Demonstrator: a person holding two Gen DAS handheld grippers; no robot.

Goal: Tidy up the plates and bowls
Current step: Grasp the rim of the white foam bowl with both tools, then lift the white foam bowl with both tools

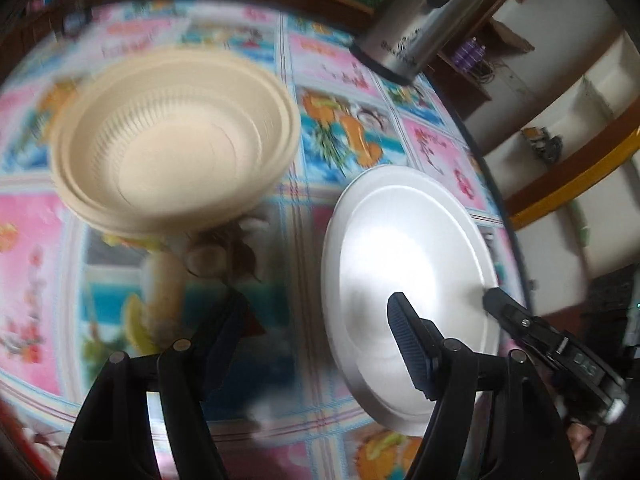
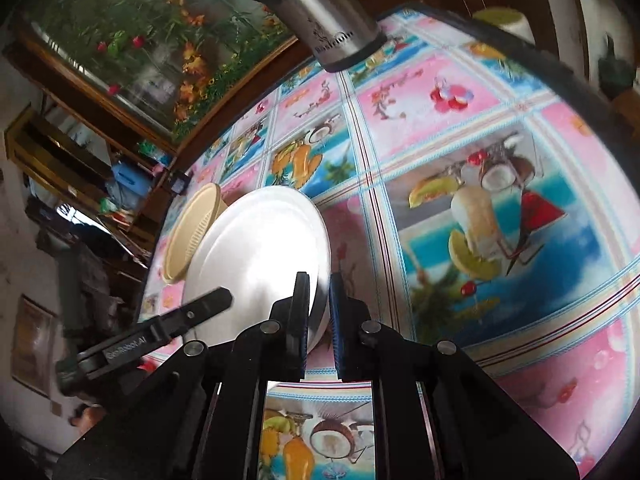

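A white plate [image 1: 408, 248] [image 2: 260, 248] lies over the patterned tablecloth, and my right gripper [image 2: 318, 300] is shut on its near rim. That gripper also shows in the left wrist view, pinching the plate's right edge [image 1: 494, 300]. A stack of beige bowls [image 1: 176, 140] [image 2: 192, 236] stands beyond the plate, blurred in the left wrist view. My left gripper [image 1: 316, 308] hangs open with nothing between its fingers, its right finger [image 1: 404, 332] over the plate's near side. One of its fingers [image 2: 208, 304] reaches over the plate's left edge in the right wrist view.
A tall steel flask [image 1: 412, 28] [image 2: 328, 16] stands at the far side of the round table [image 2: 480, 120]. The table's dark edge [image 1: 496, 216] runs close past the plate. Shelves and a framed flower picture [image 2: 132, 40] lie beyond.
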